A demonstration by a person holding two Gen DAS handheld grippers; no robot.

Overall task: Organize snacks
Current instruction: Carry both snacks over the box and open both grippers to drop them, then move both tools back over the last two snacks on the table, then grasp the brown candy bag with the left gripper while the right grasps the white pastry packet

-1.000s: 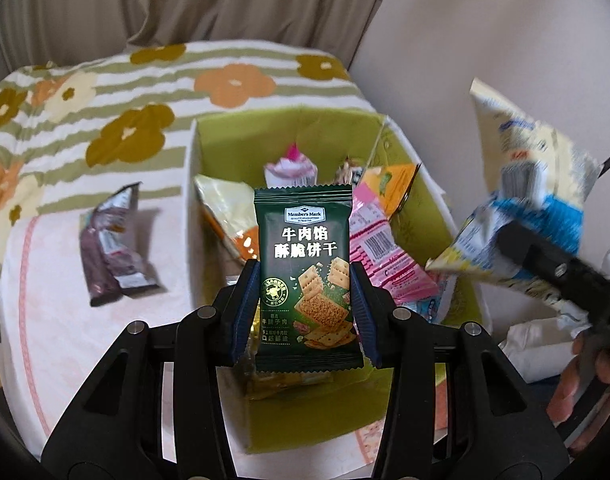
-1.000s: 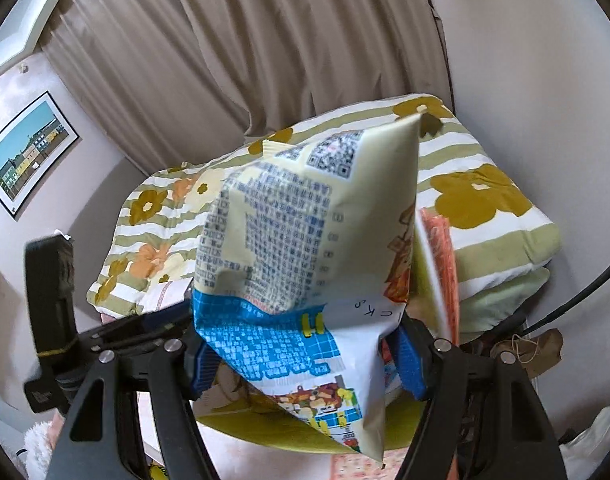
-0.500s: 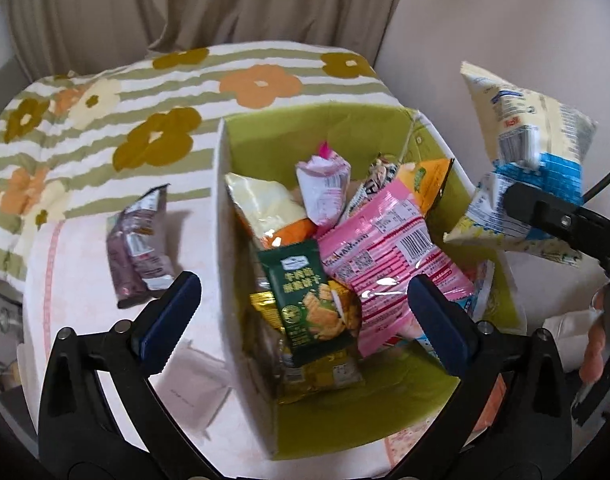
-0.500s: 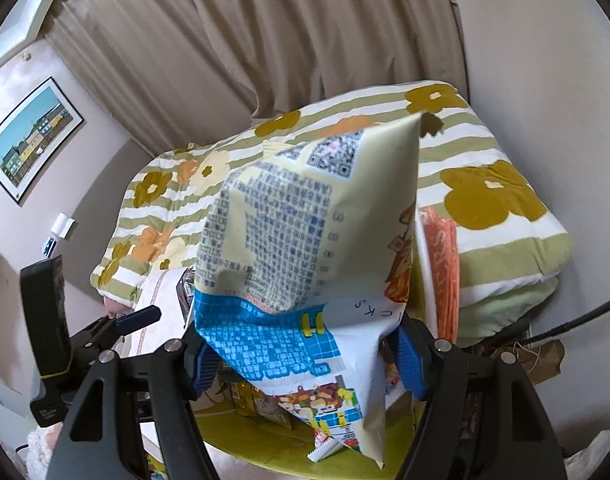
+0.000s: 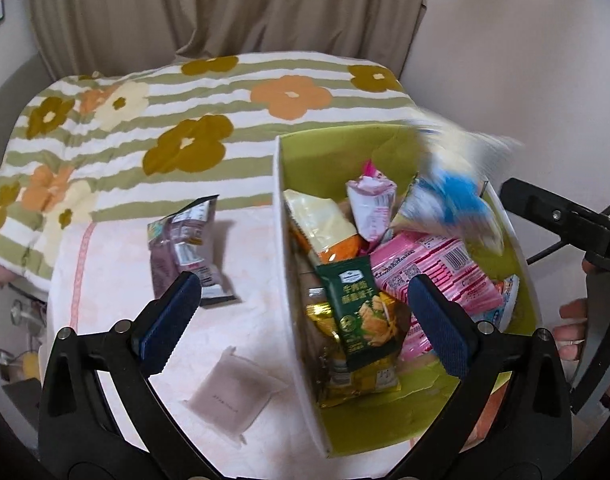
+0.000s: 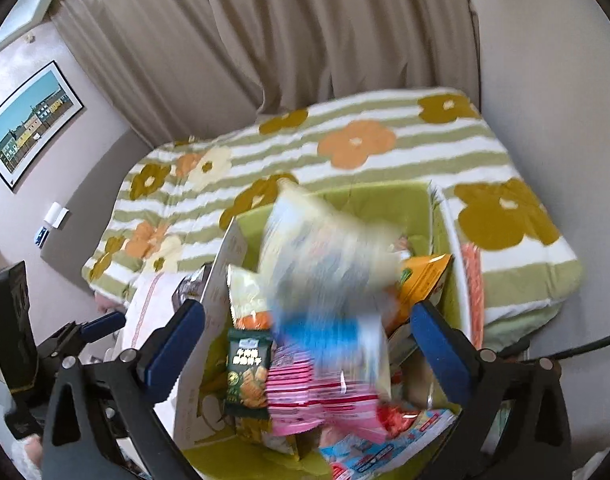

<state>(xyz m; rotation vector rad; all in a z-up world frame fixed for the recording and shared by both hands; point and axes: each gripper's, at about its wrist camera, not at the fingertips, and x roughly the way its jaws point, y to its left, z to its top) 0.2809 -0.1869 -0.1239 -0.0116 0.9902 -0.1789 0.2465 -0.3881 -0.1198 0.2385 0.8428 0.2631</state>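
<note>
Above the green box (image 5: 517, 248), both grippers stand spread and hold nothing: left gripper (image 5: 301, 320) over the box's left wall, right gripper (image 6: 305, 348) over its interior. Between the right gripper's fingers, a blurred yellow-and-blue bag (image 6: 329, 276) hangs free over the packets in the box, including a dark green cracker packet (image 5: 361, 320) and a pink packet (image 5: 429, 280). Left of the box, on the pink cloth (image 5: 105, 280), lie a purple packet (image 5: 185, 252) and a pale sachet (image 5: 233, 396).

Two wrist cameras above one snack box

Both looked steeply down, close over the green box (image 5: 521, 264) (image 6: 337, 200), sharing it and the floral blanket (image 5: 185, 120) (image 6: 357, 144).
</note>
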